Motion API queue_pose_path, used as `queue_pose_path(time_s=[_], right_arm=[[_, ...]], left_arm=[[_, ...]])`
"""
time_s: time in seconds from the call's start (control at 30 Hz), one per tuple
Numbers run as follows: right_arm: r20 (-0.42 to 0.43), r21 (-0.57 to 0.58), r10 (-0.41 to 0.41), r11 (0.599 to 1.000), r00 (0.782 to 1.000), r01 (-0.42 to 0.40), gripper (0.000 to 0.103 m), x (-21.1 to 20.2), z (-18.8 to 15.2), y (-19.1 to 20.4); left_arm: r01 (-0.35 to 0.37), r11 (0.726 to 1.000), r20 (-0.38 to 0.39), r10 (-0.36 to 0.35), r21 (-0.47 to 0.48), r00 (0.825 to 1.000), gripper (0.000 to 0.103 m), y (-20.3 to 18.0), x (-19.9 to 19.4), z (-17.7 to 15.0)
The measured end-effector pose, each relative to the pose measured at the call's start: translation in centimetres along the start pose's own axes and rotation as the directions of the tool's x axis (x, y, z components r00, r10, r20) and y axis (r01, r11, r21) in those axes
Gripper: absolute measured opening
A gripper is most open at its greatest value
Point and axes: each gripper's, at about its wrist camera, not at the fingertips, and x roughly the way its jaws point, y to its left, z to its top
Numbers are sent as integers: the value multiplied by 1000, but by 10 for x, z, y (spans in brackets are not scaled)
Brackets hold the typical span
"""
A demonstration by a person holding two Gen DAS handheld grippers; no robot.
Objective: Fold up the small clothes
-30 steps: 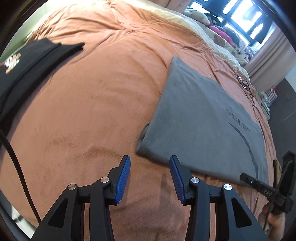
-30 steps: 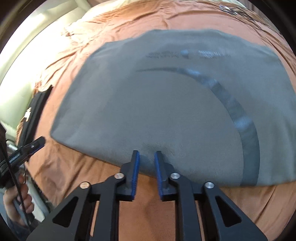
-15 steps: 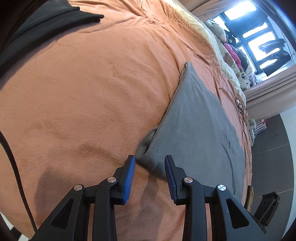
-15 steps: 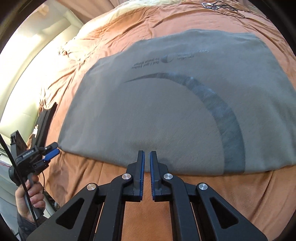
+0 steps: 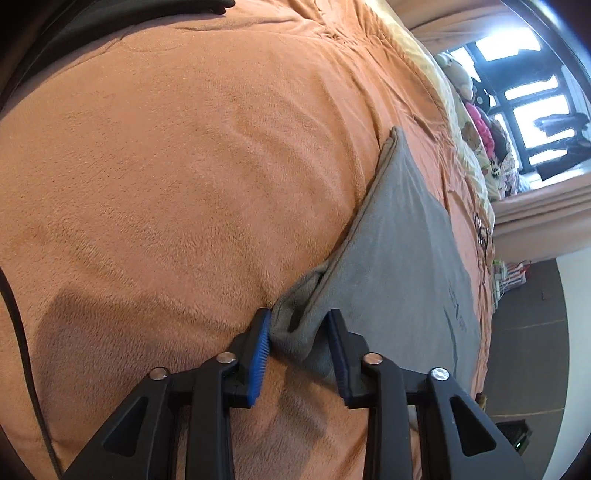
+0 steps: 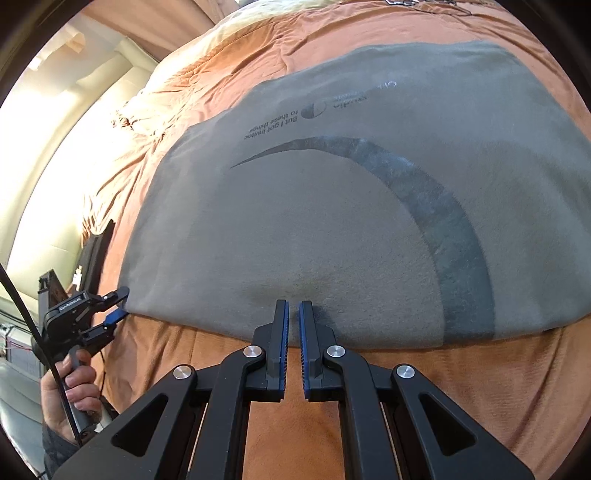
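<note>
A grey shirt [image 6: 332, 221] with a dark curved print lies folded flat on an orange blanket [image 5: 184, 166]. In the left wrist view its near corner [image 5: 295, 325] bunches up between the blue pads of my left gripper [image 5: 299, 325]. Those jaws are closing around the corner with a gap still between them. The right wrist view shows that same left gripper [image 6: 120, 302] at the shirt's left corner, held by a hand [image 6: 70, 384]. My right gripper [image 6: 292, 314] is shut on the shirt's near edge, and the cloth dimples at its tips.
A black garment [image 5: 110, 14] lies at the far left of the bed and shows as a dark strip [image 6: 98, 254] in the right wrist view. Stuffed toys [image 5: 476, 122] sit by a window beyond the bed. A black cable [image 5: 22, 332] hangs at the left.
The left gripper has come down to the shirt's corner, rolled, and its jaws have narrowed around the cloth. The right jaws have shut on the near edge.
</note>
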Motion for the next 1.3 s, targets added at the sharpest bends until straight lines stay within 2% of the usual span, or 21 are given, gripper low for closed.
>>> queue_pose_path(time_s=[0.03, 0.1, 0.23, 0.33, 0.5, 0.7, 0.83, 1.0, 1.2, 1.3], right_arm=[[9, -3, 5, 1000, 1000, -5, 2, -2, 1, 0], [30, -8, 4, 1000, 1000, -4, 2, -3, 2, 1], [55, -26, -5, 1000, 998, 7, 2, 6, 1, 5], [31, -42, -17, 999, 999, 19, 2, 20, -8, 3], [45, -87, -41, 995, 998, 44, 2, 18, -16, 11], [58, -51, 11, 999, 998, -8, 2, 14, -15, 10], [49, -56, 10, 998, 999, -7, 2, 18, -13, 6], [33, -37, 8, 999, 999, -7, 2, 26, 3, 6], [21, -32, -37, 999, 999, 37, 2, 35, 43, 6], [4, -35, -62, 997, 998, 62, 2, 43, 63, 7]], left_arm=[[12, 1000, 3, -12, -7, 1000, 19, 1, -1, -1], [33, 999, 8, -33, 1, 999, 14, -1, -3, -3], [40, 998, 40, -42, 47, 998, 9, -7, -11, -8], [57, 997, 57, -60, 60, 997, 8, -9, -18, -9], [130, 991, 77, -130, 12, 988, 8, -10, -27, -9], [173, 985, 95, -172, -10, 981, 7, -15, -33, -8], [189, 982, 103, -186, -17, 977, 7, -20, -32, -8], [208, 977, 111, -203, -36, 973, 7, -20, -32, -5], [217, 974, 124, -208, -66, 970, 7, -21, -31, -3], [197, 978, 133, -186, -74, 974, 7, -21, -30, -4]])
